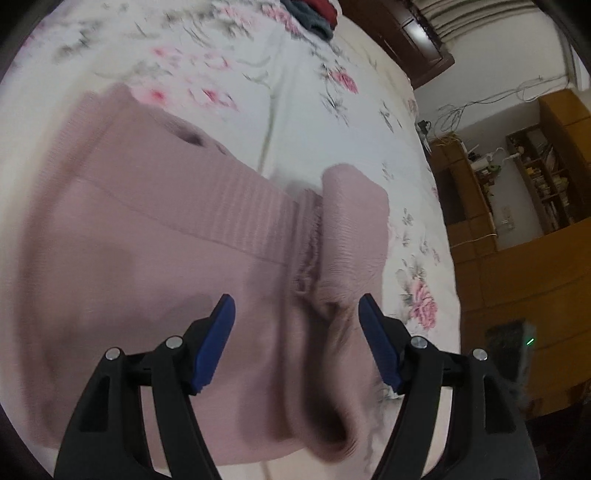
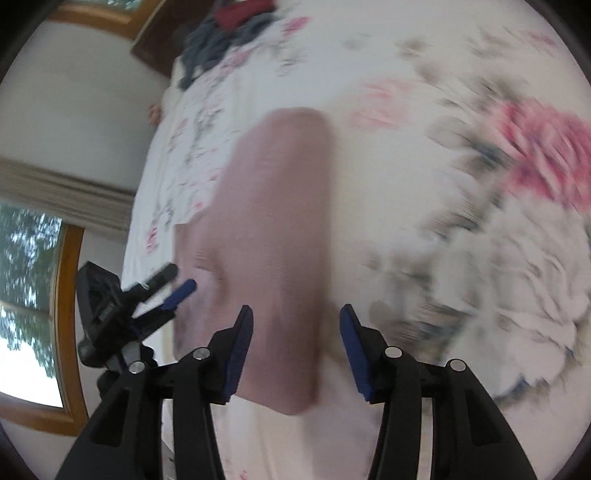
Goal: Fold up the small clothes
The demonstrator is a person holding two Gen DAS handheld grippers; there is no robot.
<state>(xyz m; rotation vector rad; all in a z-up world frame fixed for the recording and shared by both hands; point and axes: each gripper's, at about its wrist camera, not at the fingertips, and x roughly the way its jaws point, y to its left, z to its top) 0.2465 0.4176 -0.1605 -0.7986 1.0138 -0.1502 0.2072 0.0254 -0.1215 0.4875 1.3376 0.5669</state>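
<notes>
Left gripper [image 1: 296,306]: fingers spread wide, empty, hovering over pink knit [image 1: 155,258]. Knit lies on floral sheet [image 1: 295,85]; ribbed band crosses middle, folded part [image 1: 351,229] at right near bed edge. Clothes pile [image 1: 314,14] far up bed. Wooden shelves [image 1: 539,177] at right. Right gripper [image 2: 296,314]: fingers wide apart, empty, above knit's long blurred strip [image 2: 273,240]; left gripper at its left.
</notes>
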